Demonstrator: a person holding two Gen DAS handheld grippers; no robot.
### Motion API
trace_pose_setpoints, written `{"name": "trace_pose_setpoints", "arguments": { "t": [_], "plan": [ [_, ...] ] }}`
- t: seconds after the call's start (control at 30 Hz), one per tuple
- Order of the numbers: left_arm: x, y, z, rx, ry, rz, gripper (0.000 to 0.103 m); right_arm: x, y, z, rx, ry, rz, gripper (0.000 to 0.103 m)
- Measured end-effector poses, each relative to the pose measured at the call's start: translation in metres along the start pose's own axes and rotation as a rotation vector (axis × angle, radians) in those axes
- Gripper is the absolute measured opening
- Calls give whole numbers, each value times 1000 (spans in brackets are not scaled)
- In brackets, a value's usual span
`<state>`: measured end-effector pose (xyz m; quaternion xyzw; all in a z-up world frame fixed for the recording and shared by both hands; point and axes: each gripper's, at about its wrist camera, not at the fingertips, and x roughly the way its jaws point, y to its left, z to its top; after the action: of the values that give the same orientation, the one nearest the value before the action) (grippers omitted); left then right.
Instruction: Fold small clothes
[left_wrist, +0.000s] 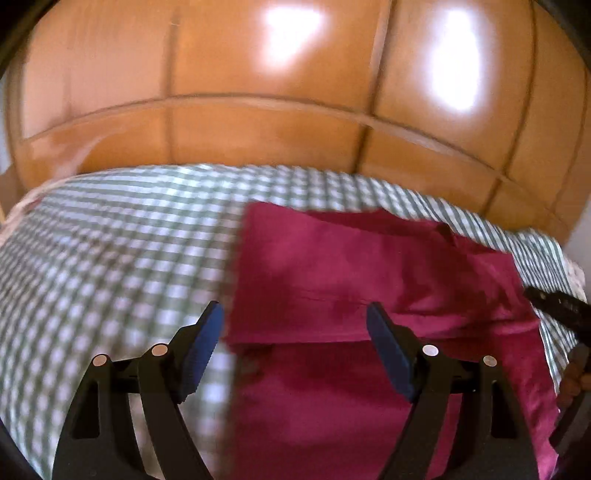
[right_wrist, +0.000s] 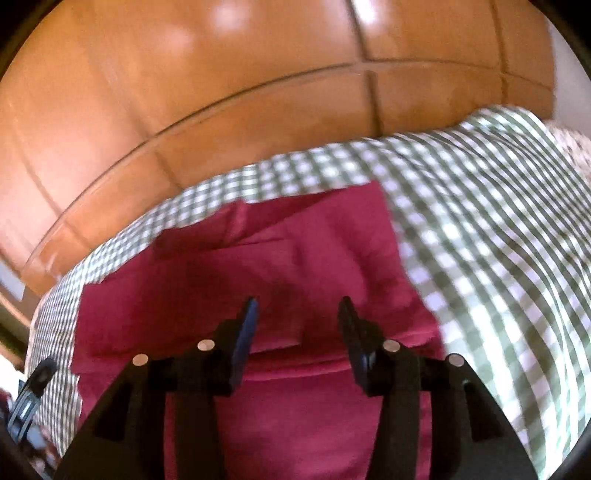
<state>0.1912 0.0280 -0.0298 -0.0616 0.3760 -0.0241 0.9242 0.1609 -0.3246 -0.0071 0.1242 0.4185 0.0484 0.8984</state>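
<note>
Your left claw (left_wrist: 295, 321) hangs with jaws wide apart, gripping nothing, over the left edge of the magenta garment (left_wrist: 369, 280). Your right claw (right_wrist: 298, 314) is parted too, above the garment's middle. The garment lies folded on the green gingham cloth (left_wrist: 110, 251), orange tiled floor (left_wrist: 258, 74) beyond.
</note>
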Motion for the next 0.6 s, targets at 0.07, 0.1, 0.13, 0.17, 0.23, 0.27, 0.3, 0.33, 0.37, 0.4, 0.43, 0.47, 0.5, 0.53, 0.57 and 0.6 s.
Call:
{"name": "trace_pose_setpoints", "arguments": {
  "t": [0.07,0.1,0.13,0.17,0.23,0.27,0.3,0.33,0.37,0.4,0.43,0.47,0.5,0.53,0.57,0.6],
  "plan": [
    [23,-12,-4,26,71,-21,79,10,22,-3,-70,13,7,46],
    [31,-14,-7,30,104,-29,79,15,29,-8,-93,24,12,46],
    [43,-15,-13,30,141,-23,79,25,37,-11,-110,49,20,46],
    [49,-15,-16,33,160,-18,79,36,42,-16,-125,74,18,44],
    [55,-17,-23,65,171,-7,79,48,40,-26,-139,77,3,44],
    [53,-19,-24,77,165,-5,79,49,38,-31,-132,52,16,45],
    [51,-18,-23,73,168,-13,79,49,36,-32,-125,43,26,45],
    [49,-16,-22,58,168,-25,79,48,33,-33,-112,37,43,45],
    [42,-12,-20,27,157,-48,79,48,31,-34,-101,36,55,45],
    [35,-6,-18,-8,139,-79,79,49,30,-33,-91,34,66,45],
    [27,-1,-14,-38,115,-104,79,48,28,-34,-84,31,74,45],
    [17,7,-6,-68,72,-108,79,48,27,-34,-83,27,76,45],
    [12,12,0,-87,47,-109,79,48,26,-33,-85,25,74,45],
    [9,18,8,-111,30,-113,79,47,27,-34,-88,22,71,46],
    [10,21,14,-123,28,-112,79,47,27,-34,-90,20,69,46],
    [14,24,22,-130,27,-101,78,47,27,-34,-90,18,70,46]
  ]
}}
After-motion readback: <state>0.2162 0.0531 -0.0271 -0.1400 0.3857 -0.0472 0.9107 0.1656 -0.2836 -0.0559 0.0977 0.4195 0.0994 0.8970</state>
